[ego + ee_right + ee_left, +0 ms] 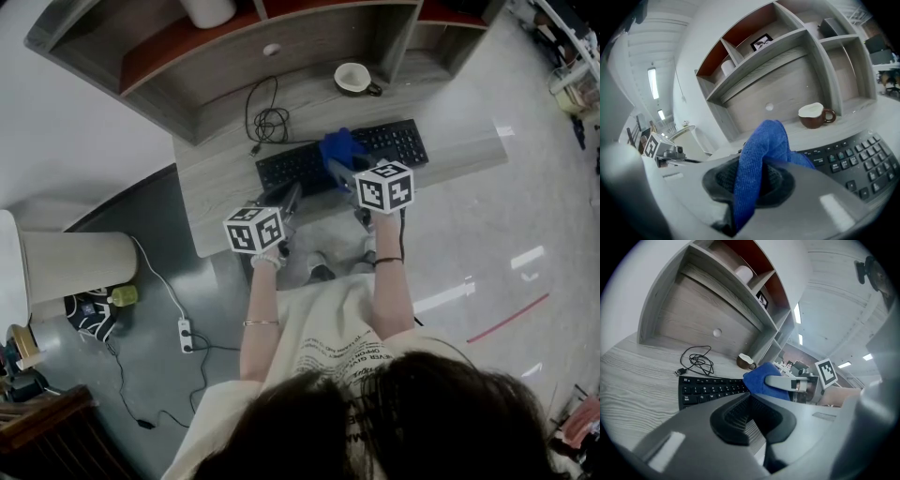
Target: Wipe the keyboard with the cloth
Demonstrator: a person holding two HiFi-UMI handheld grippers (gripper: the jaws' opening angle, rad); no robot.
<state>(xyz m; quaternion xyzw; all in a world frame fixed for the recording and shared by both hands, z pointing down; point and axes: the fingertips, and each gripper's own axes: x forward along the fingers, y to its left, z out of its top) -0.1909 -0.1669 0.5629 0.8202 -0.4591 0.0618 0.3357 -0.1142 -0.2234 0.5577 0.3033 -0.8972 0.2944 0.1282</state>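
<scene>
- Over the middle of the keyboard [398, 141], your right gripper [749, 185] is clamped on the blue cloth [761, 145].
- The keyboard's long axis runs left to right across the desk [220, 178], so keys extend both sides of the cloth.
- Your left gripper [751, 414] has its jaws together and empty, at the keyboard's near edge.

Blue cloth [337, 146], black keyboard [396, 141]

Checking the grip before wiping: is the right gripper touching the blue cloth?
Touching. The right gripper view shows the blue cloth pinched between the jaws of the right gripper.
</scene>
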